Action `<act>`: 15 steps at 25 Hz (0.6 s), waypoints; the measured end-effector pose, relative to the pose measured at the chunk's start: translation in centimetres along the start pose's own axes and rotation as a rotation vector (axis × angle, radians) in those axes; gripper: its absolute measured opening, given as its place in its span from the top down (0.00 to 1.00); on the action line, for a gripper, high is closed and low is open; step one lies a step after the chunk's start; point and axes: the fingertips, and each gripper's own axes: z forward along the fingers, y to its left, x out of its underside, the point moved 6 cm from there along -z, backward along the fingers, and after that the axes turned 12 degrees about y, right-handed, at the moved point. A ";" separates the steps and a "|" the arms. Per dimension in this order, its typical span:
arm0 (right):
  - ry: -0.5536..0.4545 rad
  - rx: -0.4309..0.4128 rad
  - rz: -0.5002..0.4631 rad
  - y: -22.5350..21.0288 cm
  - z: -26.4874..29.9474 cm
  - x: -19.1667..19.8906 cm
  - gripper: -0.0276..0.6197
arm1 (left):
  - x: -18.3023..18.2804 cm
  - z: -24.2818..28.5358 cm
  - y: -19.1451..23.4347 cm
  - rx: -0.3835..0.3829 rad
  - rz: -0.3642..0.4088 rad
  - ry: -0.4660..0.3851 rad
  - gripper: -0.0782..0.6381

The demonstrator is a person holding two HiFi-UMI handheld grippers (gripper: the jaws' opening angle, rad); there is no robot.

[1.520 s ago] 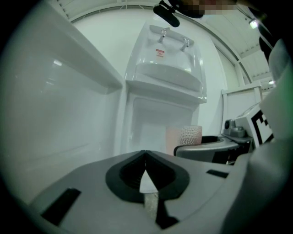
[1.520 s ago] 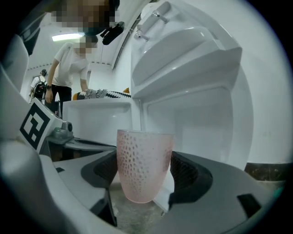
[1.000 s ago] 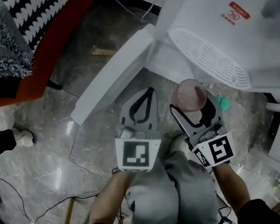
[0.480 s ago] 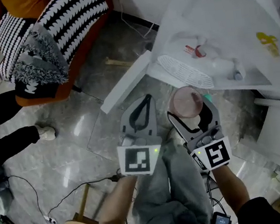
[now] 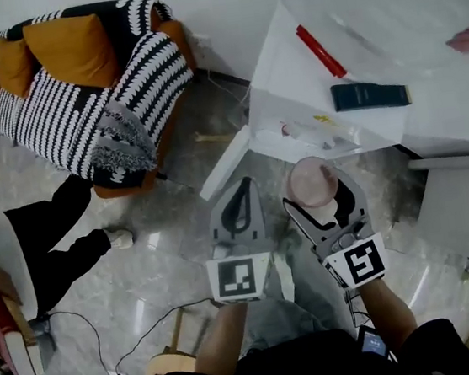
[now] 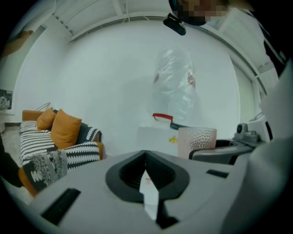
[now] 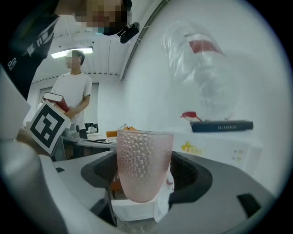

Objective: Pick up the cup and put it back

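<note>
The pick-up half looks done. The right gripper (image 5: 321, 190) has the cup (image 5: 311, 180) clamped between its jaws and holds it in the air, with grey floor under it rather than any surface. What remains, as far as I can judge, is the whole return: carrying the cup over the white table (image 5: 419, 32) and setting it down upright before the jaws let go.

In the right gripper view the cup (image 7: 144, 164) is a pink, dimpled tumbler. It stands upright with its mouth up, and the dark jaw pads press its lower half from both sides. The rim rises well above the jaws, so the grip sits low on the body. It appears empty, though the frosted wall makes that hard to confirm.

In the head view the cup hangs just off the table's near edge, close to its near left corner and below the level of the top. On the table, a dark flat case (image 5: 371, 95) lies near that edge and a red bar-shaped thing (image 5: 320, 51) lies further in — both well apart from the cup.

The left gripper (image 5: 242, 192) is beside the right one, jaws brought together with nothing between them. Its own view shows the closed jaws (image 6: 145, 157) and, off to the right, the cup (image 6: 197, 141) in the other tool.
</note>
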 end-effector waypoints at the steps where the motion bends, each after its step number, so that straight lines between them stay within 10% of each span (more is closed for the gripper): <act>1: -0.014 0.002 0.000 0.0 -0.9 -1.8 0.40 | -1.5 -0.7 -0.5 0.004 0.009 -0.001 0.87; 15: -0.229 0.118 -0.043 -1.9 -11.9 -22.0 0.40 | -19.2 -8.5 -5.3 0.064 0.011 -0.152 0.87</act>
